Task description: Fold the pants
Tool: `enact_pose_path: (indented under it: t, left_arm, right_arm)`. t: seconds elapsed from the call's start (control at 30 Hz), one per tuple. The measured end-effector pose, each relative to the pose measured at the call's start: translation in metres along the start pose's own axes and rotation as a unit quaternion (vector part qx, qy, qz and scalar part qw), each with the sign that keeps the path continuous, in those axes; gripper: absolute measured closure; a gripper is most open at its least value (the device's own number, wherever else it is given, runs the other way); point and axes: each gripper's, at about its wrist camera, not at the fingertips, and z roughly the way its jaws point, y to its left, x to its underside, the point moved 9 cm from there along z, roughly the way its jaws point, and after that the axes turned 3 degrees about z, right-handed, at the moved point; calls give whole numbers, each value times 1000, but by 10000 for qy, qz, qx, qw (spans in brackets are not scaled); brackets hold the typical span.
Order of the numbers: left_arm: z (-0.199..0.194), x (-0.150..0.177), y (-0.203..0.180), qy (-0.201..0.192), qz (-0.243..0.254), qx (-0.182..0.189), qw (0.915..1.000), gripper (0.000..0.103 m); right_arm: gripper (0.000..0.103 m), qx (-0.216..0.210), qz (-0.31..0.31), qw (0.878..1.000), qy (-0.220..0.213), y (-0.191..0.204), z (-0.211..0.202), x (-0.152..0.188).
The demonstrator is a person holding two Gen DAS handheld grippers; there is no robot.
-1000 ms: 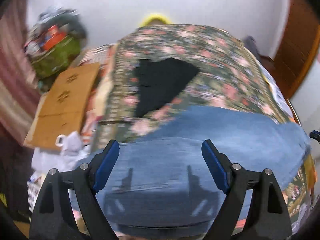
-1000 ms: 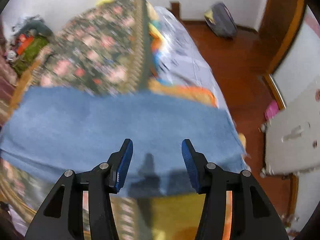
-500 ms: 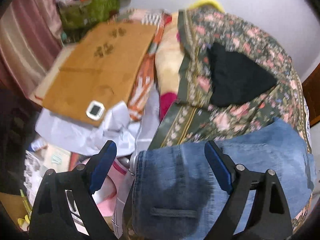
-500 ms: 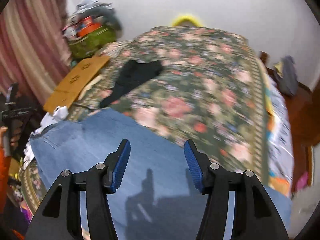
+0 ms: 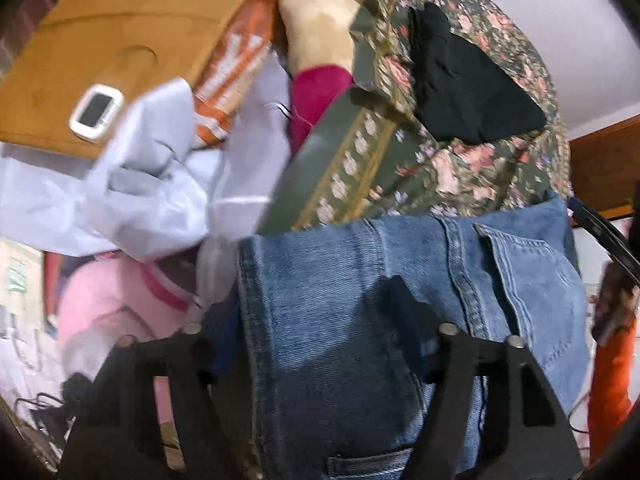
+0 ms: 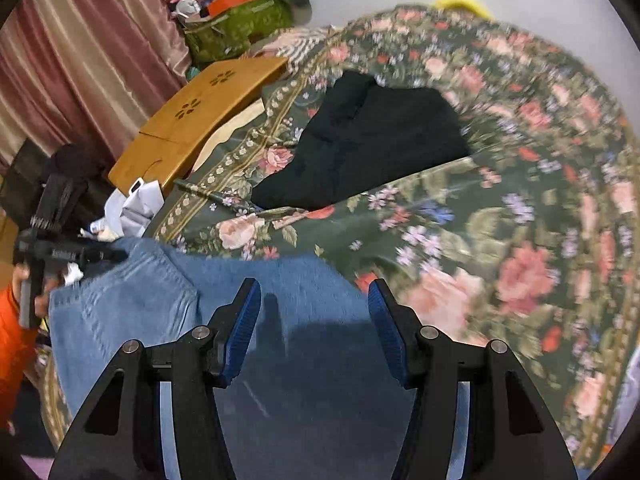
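Note:
Blue jeans lie across the near edge of a bed, a back pocket and belt loop facing up. My left gripper points steeply down at their left folded edge. Its jaws are closing, one finger beside the edge and the other on top of the denim, so the edge is between them. The fingers are blurred and still stand well apart. In the right wrist view the jeans fill the foreground. My right gripper hovers over them, open, with nothing between its blue pads.
A black garment lies further up the floral bedspread. Left of the bed are a wooden lap table with a white device, crumpled white sheeting and a pink bundle. An orange sleeve shows at the left.
The left gripper has dropped towards the jeans' left edge and its jaws have narrowed. The right gripper has swung from the bed's right side to over the middle of the jeans.

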Motion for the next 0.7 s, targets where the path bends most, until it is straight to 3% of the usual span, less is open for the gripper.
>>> enact_pose_path:
  t: [0.07,0.1,0.17,0.2,0.23,0.3,0.37,0.43,0.47,0.5,0.53,0.6,0.67,0.7]
  left_arm:
    - [2,2,-6,33,-2,181,9998,62]
    - [1,3,-9,-8,-1,211,9998,66]
    - [-3,5,-18,-123,64,205,9997,86]
    - [-5,5,-21,-188,112,72,9997,87]
    - [-9,6,-22,-267,180,-214,9993,88]
    - [-15,6,-24,-417,475,-740,9952,88]
    - [-26,7,-28,-633,937,-1430,9832,90]
    - [-32,9,-27,-788,1310,-2135,9649,90]
    - [-33,11,-20,-800,1302,-2450,9574,95]
    - [-33,11,-8,-791,1248,-2818,9480,94]
    - [-32,14,2,-713,1148,-2846,9491,91]
    - [-38,21,14,-625,597,-2151,9728,91]
    - [-59,24,16,-855,373,-1882,9777,90]
    - [-75,26,15,-1033,356,-1903,9756,86]
  right_arm:
    - [51,-82,174,9996,185,-2,14,-1]
    - [58,-211,274,9990,270,0,21,0]
    - [73,-356,262,9983,375,6,27,4]
    - [78,-307,127,9989,328,10,27,5]
    - [79,-192,-32,9994,271,13,26,6]
    - [94,123,-284,9994,177,15,25,6]
    - [94,259,-382,9989,110,16,24,6]
    - [95,404,-442,9982,82,14,24,6]
    - [95,472,-478,9977,92,15,25,7]
    - [95,538,-496,9973,88,15,25,6]
    - [95,573,-491,9971,78,14,24,6]
    - [95,678,-444,9967,40,12,20,5]
    - [93,691,-376,9969,-19,14,10,7]
    - [92,697,-365,9969,-92,16,1,8]
